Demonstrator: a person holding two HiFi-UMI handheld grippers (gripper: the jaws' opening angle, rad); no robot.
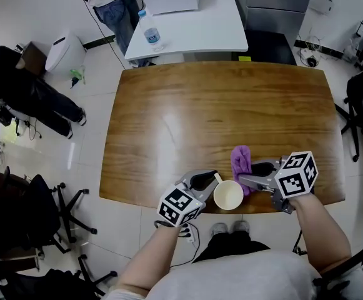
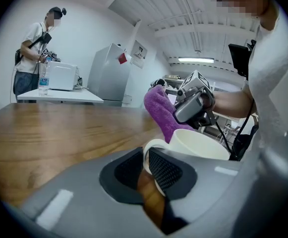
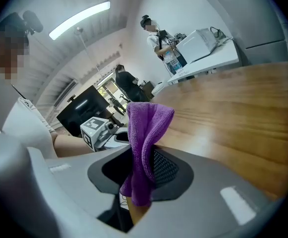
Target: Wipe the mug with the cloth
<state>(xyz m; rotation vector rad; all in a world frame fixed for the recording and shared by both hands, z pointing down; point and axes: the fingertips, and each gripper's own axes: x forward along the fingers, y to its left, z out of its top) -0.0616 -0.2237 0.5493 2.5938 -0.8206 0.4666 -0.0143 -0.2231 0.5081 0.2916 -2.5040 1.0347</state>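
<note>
Near the front edge of the desk [image 1: 218, 105], left gripper [image 2: 146, 170] clamps the mug [image 2: 198, 143] handle, right gripper [image 3: 143, 171] pinches the cloth [image 3: 146, 123]; hold mug steady while rubbing.

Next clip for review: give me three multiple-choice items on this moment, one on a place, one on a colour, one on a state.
1. Which part of the table is the mug at?
A. The far edge
B. The near edge, by the person
C. The middle

2. What colour is the cloth?
A. Purple
B. Yellow
C. White

3. What is the left gripper shut on?
A. The mug's handle
B. The cloth
C. Nothing; its jaws stand wide apart

Answers:
1 B: the head view shows the mug at the edge nearest the person.
2 A: both gripper views show purple fabric.
3 A: the left gripper view shows it clamping the handle, while the right gripper pinches the cloth.
</note>
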